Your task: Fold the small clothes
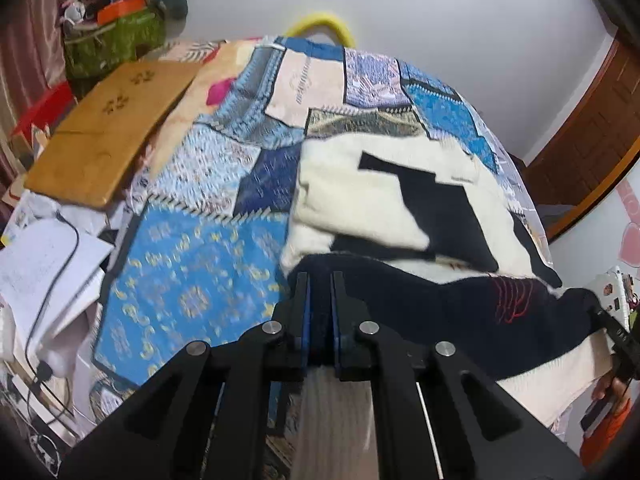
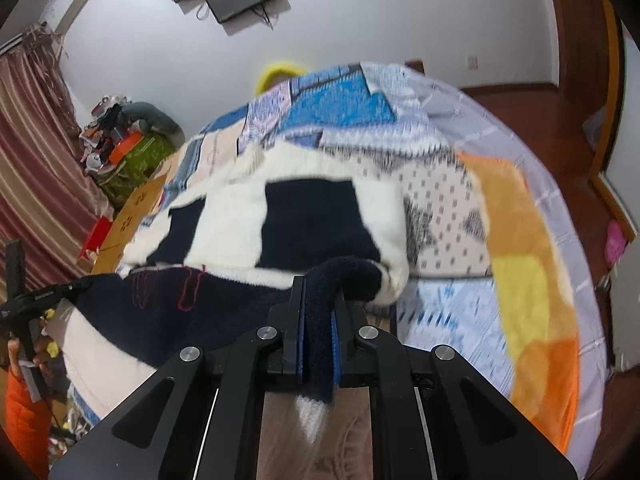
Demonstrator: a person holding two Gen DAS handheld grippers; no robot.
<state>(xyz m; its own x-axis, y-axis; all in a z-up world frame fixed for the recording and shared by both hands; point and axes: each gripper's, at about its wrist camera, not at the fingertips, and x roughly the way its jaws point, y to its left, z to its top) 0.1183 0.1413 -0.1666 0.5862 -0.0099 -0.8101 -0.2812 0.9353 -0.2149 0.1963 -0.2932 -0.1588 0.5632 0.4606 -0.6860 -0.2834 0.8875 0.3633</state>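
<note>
- The bed (image 1: 192, 280), covered by a blue patchwork quilt (image 2: 340, 108), fills most of both views; on the left side the quilt lies bare and flat up to the bed's left edge, and on the right side it is bare past the sweater toward the orange and yellow blanket (image 2: 520, 260) along the right edge.
- The white and navy block-pattern sweater (image 1: 384, 200) lies on the quilt, its far part flat on the bed and its near navy edge, with red stitching, lifted and stretched between the two grippers.
- A wooden board (image 1: 104, 128) sits tilted over the bed's left edge, well apart from the sweater, with loose white papers (image 1: 44, 268) and a black cable below it.
- A cluttered green bag (image 1: 112, 40) stands at the far left corner by the striped curtain (image 2: 36, 152).
- A yellow ring (image 1: 320, 26) pokes up behind the far edge of the bed, against the white wall.
- The left gripper (image 1: 320, 284) is clenched on the near navy edge at the sweater's left corner.
- The right gripper (image 2: 319, 300) pinches a navy fold of the sweater's right corner, cloth bulging over its tips.
</note>
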